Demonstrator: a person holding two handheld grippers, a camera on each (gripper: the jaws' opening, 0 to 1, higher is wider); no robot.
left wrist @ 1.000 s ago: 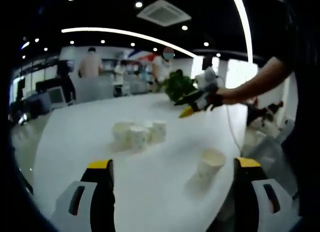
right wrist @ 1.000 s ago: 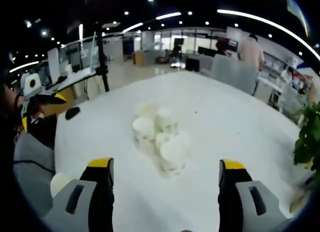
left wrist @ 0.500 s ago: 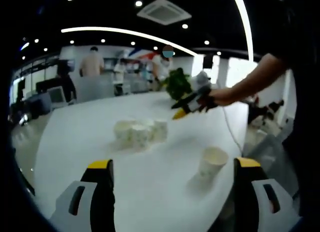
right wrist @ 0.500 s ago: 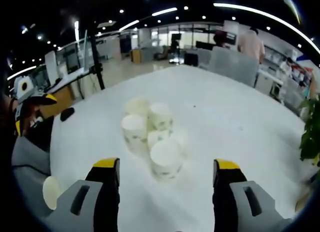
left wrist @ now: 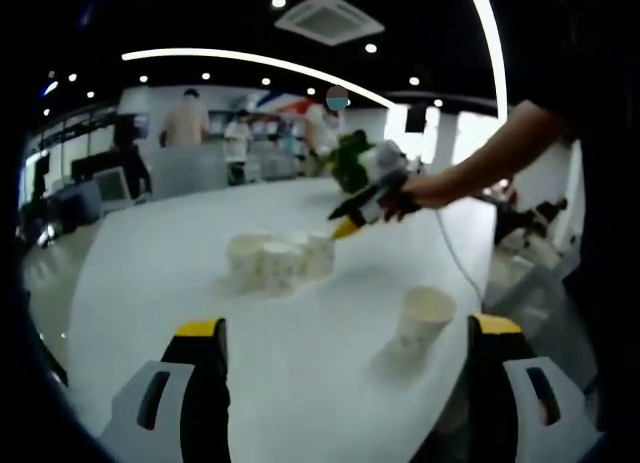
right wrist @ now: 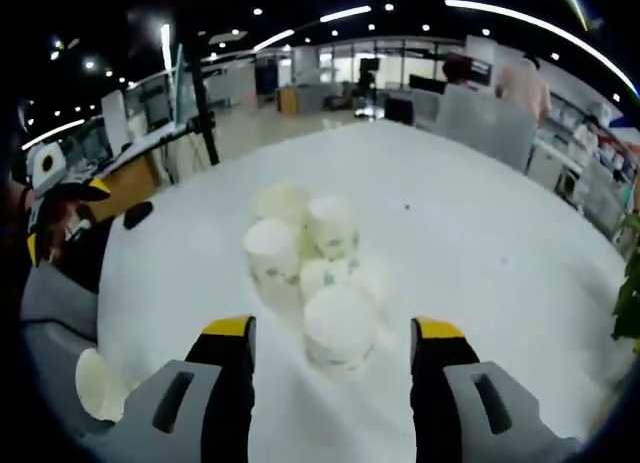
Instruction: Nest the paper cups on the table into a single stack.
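While five cups (right wrist: 310, 268) cluster, one cup (left wrist: 424, 319) stands apart.

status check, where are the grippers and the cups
Right gripper open, nearest white paper cup of cluster between jaws. Left gripper open, empty. Lone white paper cup apart. Nothing blocking.

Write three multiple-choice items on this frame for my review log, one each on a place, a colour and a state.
1. Where does the lone cup stand?
A. Apart from the cluster, near the table edge
B. Inside the cluster
C. On the floor

2. What colour are the right gripper jaw tips?
A. Red
B. Yellow
C. Blue

3. How is the right gripper set?
A. Shut on a cup
B. Open, jaws either side of the nearest cup
C. Shut, empty

Answers: 1 A, it stands alone on the white table, away from the cup cluster. 2 B, the tips are yellow. 3 B, the jaws stand apart around the cup.
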